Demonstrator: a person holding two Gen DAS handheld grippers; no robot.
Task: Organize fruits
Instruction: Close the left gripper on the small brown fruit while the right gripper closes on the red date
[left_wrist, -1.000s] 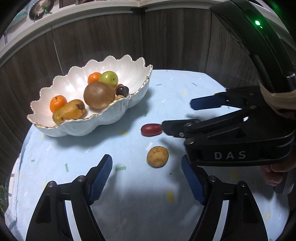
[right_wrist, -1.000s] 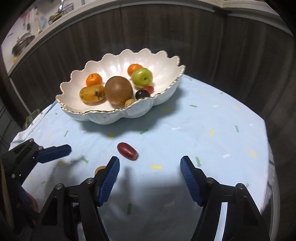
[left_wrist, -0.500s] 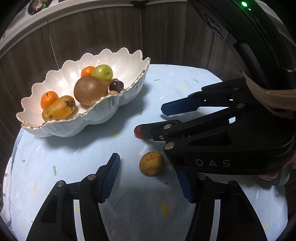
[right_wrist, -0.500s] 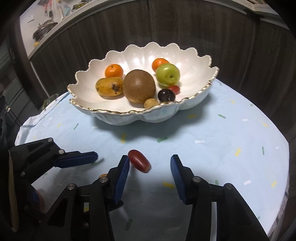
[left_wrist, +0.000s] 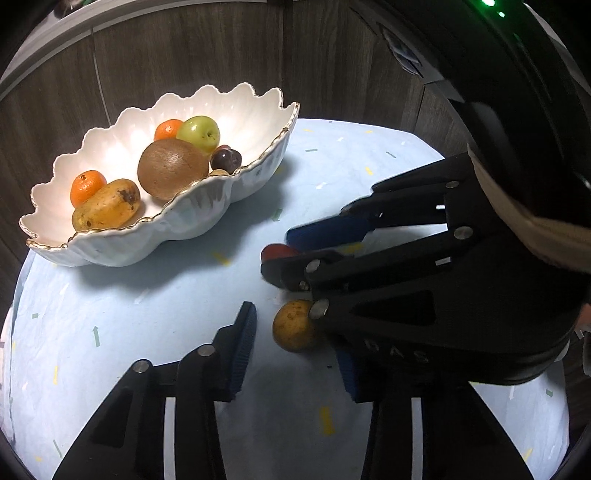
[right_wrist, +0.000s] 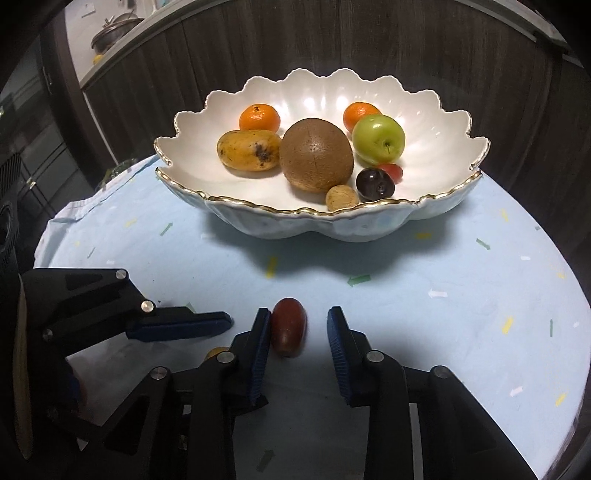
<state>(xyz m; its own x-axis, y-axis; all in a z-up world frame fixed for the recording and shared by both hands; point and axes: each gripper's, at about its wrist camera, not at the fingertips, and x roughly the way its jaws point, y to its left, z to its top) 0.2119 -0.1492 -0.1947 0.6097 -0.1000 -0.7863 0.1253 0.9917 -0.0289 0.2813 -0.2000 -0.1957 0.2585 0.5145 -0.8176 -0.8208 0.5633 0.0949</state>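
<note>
A white scalloped bowl with a gold rim holds several fruits, and it also shows at the upper left in the left wrist view. A dark red oval fruit lies on the pale blue cloth. My right gripper straddles it with its jaws closing. The left pad touches the fruit and a gap remains at the right pad. A round yellow-brown fruit lies between the closing jaws of my left gripper. Its left pad stands apart from the fruit, and its right pad is partly hidden under the right gripper.
The round table wears a confetti-print cloth and drops off at its edges. Dark wood panelling stands close behind the bowl. The left gripper's finger lies just left of my right gripper, with the yellow-brown fruit peeking behind.
Both grippers' jaws have narrowed a lot. The right gripper came forward around the red fruit, which now rests against its left pad. The left jaws closed in around the yellow-brown fruit.
</note>
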